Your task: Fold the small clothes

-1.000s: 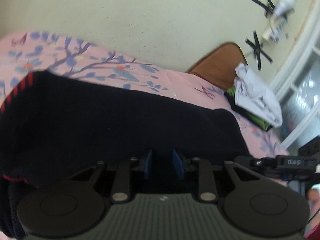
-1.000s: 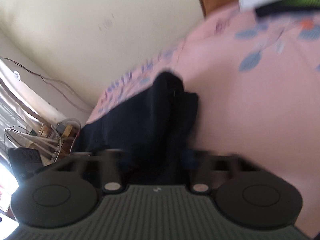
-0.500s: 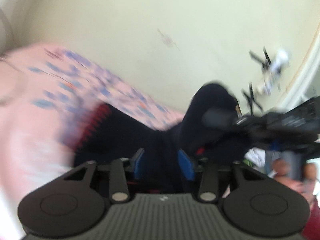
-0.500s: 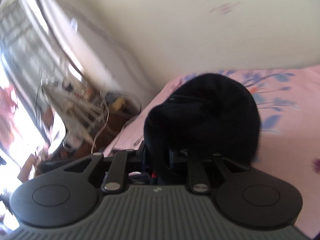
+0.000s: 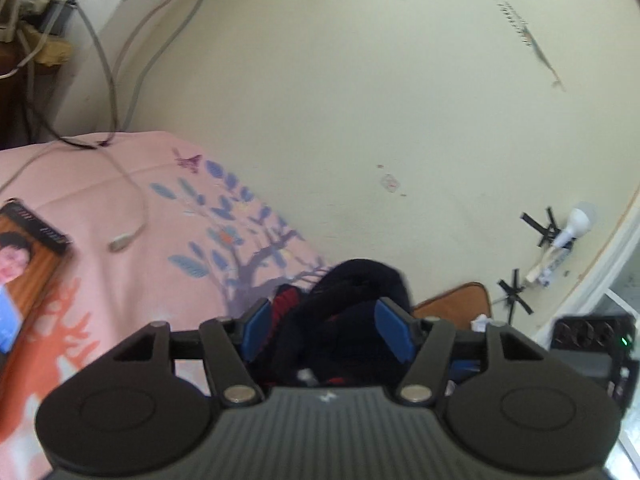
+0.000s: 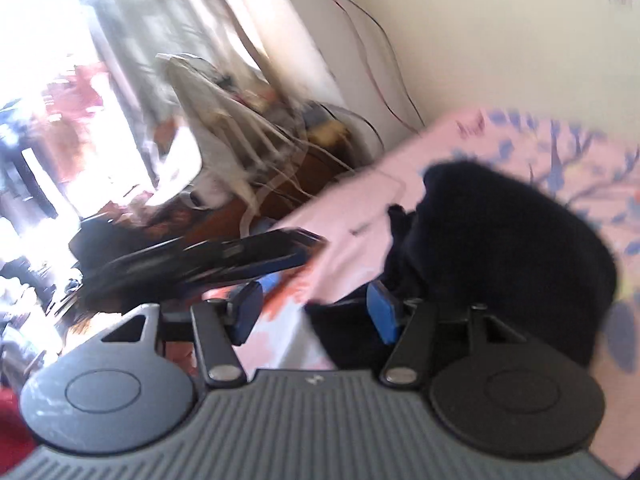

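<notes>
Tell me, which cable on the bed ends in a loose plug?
The pale cable; its plug lies on the pink sheet, unlike the dark cable behind.

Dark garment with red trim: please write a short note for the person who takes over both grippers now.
Left gripper: open, the dark garment is bunched between its pads.
Right gripper: open and holding nothing; the garment lies just past its right finger.
The garment sits in a heap on the pink floral bedsheet.
Done: no neat fold is visible.
Left: spread it flat, then fold it.

daylight, soft | window (image 6: 60, 92) blown out | right wrist motion-blurred | fisheye bends edges | left wrist sharper
</notes>
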{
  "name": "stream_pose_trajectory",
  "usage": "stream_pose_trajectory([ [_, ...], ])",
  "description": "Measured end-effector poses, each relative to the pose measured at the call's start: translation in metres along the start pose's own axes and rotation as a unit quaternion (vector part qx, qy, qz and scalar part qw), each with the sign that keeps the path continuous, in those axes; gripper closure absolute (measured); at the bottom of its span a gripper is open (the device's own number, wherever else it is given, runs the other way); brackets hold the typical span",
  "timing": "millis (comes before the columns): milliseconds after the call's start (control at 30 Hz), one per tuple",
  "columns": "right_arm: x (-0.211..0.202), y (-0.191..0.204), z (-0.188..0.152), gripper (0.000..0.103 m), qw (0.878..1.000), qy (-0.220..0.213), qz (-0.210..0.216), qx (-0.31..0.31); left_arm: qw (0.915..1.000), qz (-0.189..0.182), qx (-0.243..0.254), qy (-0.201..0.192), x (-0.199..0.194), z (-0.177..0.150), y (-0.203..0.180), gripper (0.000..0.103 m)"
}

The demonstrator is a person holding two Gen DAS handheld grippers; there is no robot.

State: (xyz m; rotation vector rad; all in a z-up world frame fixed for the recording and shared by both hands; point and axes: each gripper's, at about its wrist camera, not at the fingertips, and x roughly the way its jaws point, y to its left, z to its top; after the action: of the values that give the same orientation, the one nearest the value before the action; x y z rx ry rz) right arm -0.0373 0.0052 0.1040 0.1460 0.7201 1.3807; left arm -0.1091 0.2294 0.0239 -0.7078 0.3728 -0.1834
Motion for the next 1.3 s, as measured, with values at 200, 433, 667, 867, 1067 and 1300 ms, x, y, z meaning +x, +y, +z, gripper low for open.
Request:
stream_pose_trajectory([
  [200, -0.060, 0.000, 0.008, 0.074, 0.990, -0.070, -0.124, 0.000, 0.9954, 0.012, 0.091, 0.024, 0.015, -0.023, -0.039, 0.042],
  [433, 0.007, -0.024, 0.041, 0.083, 0.986, -0.021, -0.163, 0.006, 0.9786, 0.131, 0.144, 0.067, 0.034, -0.060, -0.044, 0.078],
  [667, 0.065, -0.049, 0.030, 0.091, 0.980, 0.063, -0.188, 0.011, 0.9837, 0.138, 0.082, 0.080, 0.024, -0.069, -0.015, 0.082],
  [867, 0.056, -0.049, 0.026, 0.089, 0.982, 0.037, -0.186, 0.027, 0.9792, 0.146, 0.108, 0.090, 0.028, -0.065, -0.025, 0.077],
  [1067, 0.008, -0.040, 0.004, 0.050, 0.985, -0.053, -0.153, 0.051, 0.9829, 0.135, 0.107, 0.062, 0.006, -0.050, -0.027, 0.017],
  [1300, -0.054, -0.054, -0.059, 0.043, 0.968, -0.111, -0.186, 0.130, 0.9812, 0.135, 0.130, 0.042, 0.024, -0.021, -0.035, 0.015],
])
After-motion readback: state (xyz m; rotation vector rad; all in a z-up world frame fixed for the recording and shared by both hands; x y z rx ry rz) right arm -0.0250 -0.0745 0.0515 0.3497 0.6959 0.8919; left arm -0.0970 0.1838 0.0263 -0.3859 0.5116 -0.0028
